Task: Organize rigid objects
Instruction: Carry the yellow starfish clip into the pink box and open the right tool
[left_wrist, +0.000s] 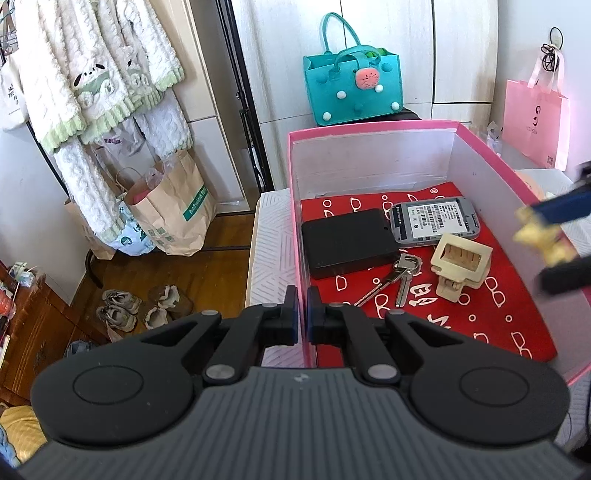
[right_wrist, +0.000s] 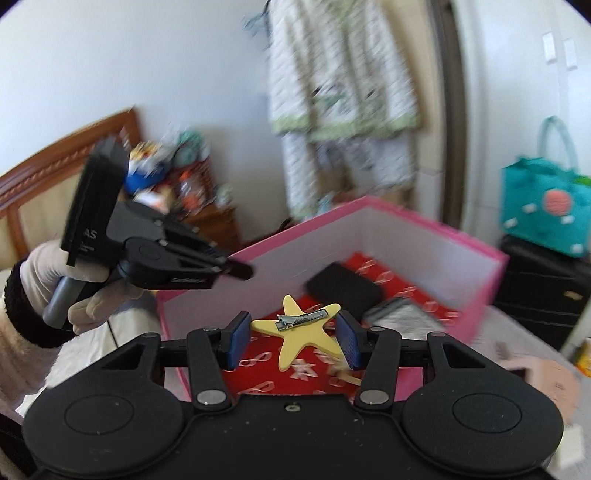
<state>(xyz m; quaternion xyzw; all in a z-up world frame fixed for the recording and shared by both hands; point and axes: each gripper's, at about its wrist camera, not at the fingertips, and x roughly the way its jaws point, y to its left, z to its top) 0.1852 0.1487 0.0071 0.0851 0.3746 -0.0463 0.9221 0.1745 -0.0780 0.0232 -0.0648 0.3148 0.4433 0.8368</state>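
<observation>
My left gripper (left_wrist: 302, 314) is shut on the near left wall of the pink box (left_wrist: 373, 127). On the box's red patterned lining (left_wrist: 491, 317) lie a black case (left_wrist: 347, 242), a grey device with a label (left_wrist: 434, 221), keys (left_wrist: 397, 277) and a beige claw clip (left_wrist: 461, 266). At the box's right side the right gripper (left_wrist: 546, 245) shows blurred, carrying a yellow star hair clip (left_wrist: 535, 232). In the right wrist view my right gripper (right_wrist: 293, 338) is shut on the star clip (right_wrist: 299, 336) over the box (right_wrist: 424, 221). A gloved hand (right_wrist: 44, 273) holds the left gripper (right_wrist: 240, 271) at the rim.
The box sits on a white quilted bed (left_wrist: 269, 236). A teal bag (left_wrist: 351, 88) stands behind it and a pink bag (left_wrist: 535, 118) at the right. Hanging clothes (left_wrist: 92, 74), paper bags (left_wrist: 173, 218) and shoes (left_wrist: 140, 306) fill the floor on the left.
</observation>
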